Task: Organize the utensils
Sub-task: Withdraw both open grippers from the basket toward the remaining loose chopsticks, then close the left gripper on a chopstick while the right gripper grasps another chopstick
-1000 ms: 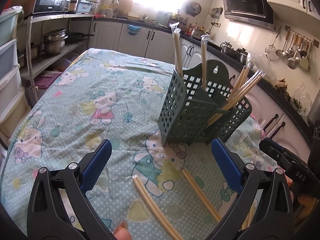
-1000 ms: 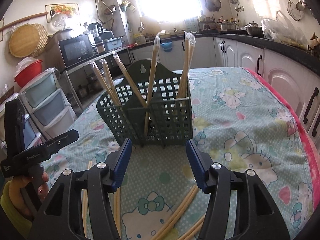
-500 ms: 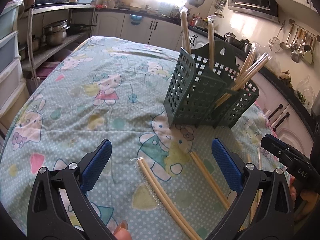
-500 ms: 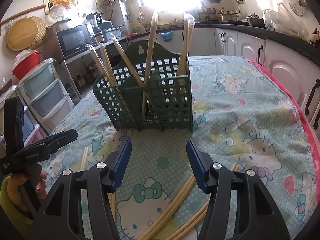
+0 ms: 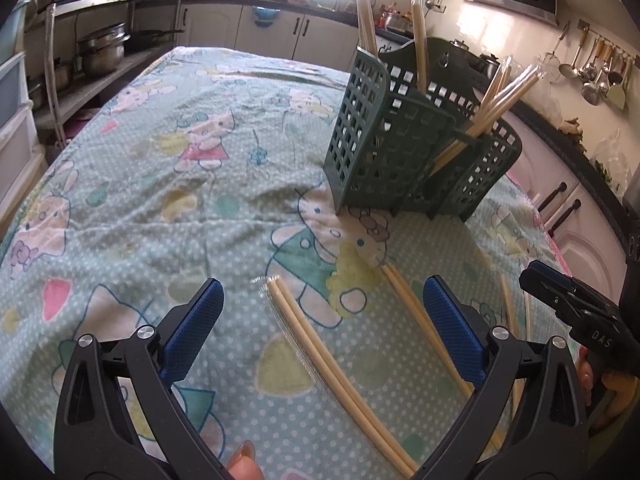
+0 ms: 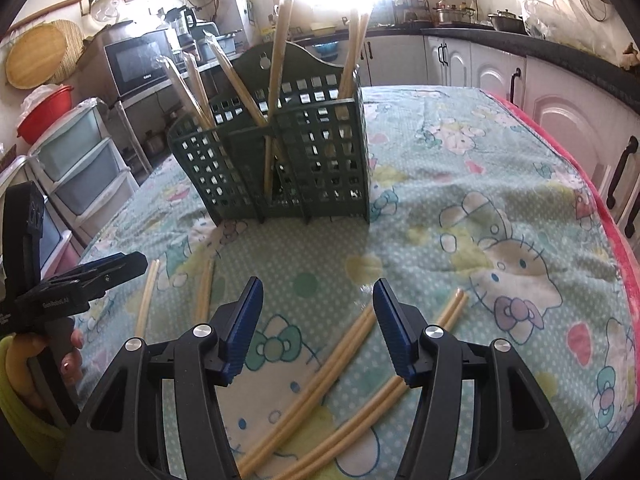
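A dark green slotted utensil holder (image 5: 400, 152) (image 6: 280, 160) stands on the cartoon-print tablecloth (image 5: 160, 200) with several wrapped chopstick pairs upright in it. More pale chopstick pairs lie flat on the cloth. One wrapped chopstick pair (image 5: 328, 360) lies under my left gripper (image 5: 324, 312), which is open and holds nothing. Another chopstick pair (image 5: 416, 312) runs beside its right finger. My right gripper (image 6: 318, 316) is open and empty above two chopstick pairs (image 6: 320, 376) (image 6: 400, 384). Each gripper shows in the other's view, the right gripper (image 5: 576, 312) and the left gripper (image 6: 80, 280).
Loose chopsticks (image 6: 146, 296) (image 6: 206, 292) lie on the left of the right wrist view. Kitchen cabinets (image 6: 560, 120) flank the table's right edge. Plastic drawers (image 6: 80, 168) and a shelf with pots (image 5: 100, 52) stand on the other side. A hand (image 6: 68, 360) holds the left gripper.
Both grippers have sunk toward the cloth and tipped downward, so the lying chopsticks are closer and the holder sits higher in both views. Both grippers' jaws stand as wide as before.
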